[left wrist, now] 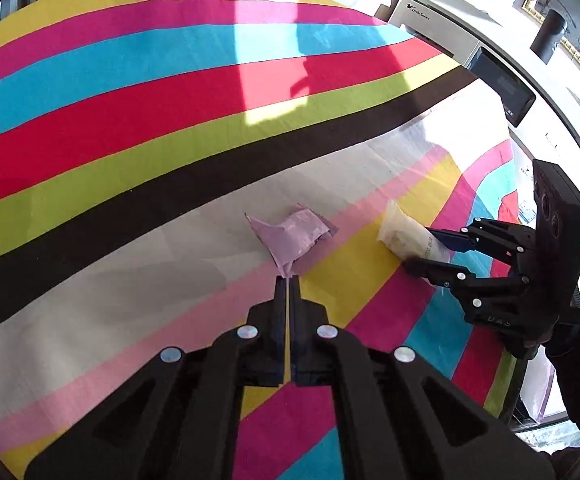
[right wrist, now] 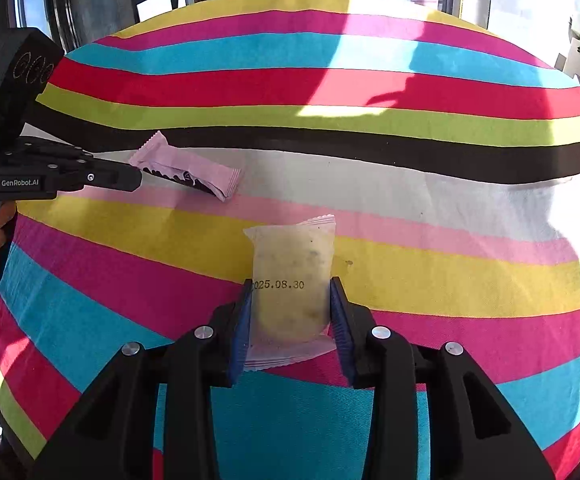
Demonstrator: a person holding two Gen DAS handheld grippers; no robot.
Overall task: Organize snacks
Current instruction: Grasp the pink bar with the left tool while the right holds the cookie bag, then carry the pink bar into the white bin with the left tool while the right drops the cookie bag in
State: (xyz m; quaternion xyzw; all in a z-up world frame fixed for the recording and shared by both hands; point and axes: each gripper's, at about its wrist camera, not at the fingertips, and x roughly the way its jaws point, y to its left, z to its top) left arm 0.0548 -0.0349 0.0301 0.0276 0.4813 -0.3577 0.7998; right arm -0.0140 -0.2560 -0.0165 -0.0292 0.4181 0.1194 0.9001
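Observation:
A pink snack packet (left wrist: 294, 236) lies on the white and pink stripes of the striped cloth (left wrist: 129, 120). My left gripper (left wrist: 288, 280) is shut on the packet's near crimped end. In the right wrist view the same pink packet (right wrist: 187, 166) lies left of centre with the left gripper (right wrist: 135, 178) at its end. My right gripper (right wrist: 290, 296) is shut on a translucent yellowish snack packet (right wrist: 290, 264) stamped 2025.08.30, resting on the yellow and magenta stripes. That packet also shows in the left wrist view (left wrist: 404, 234), held by the right gripper (left wrist: 420, 248).
The striped cloth (right wrist: 410, 92) covers the whole table. A grey and white appliance (left wrist: 442, 12) with a dark display panel (left wrist: 502, 88) stands past the table's right edge. Windows stand behind the far edge.

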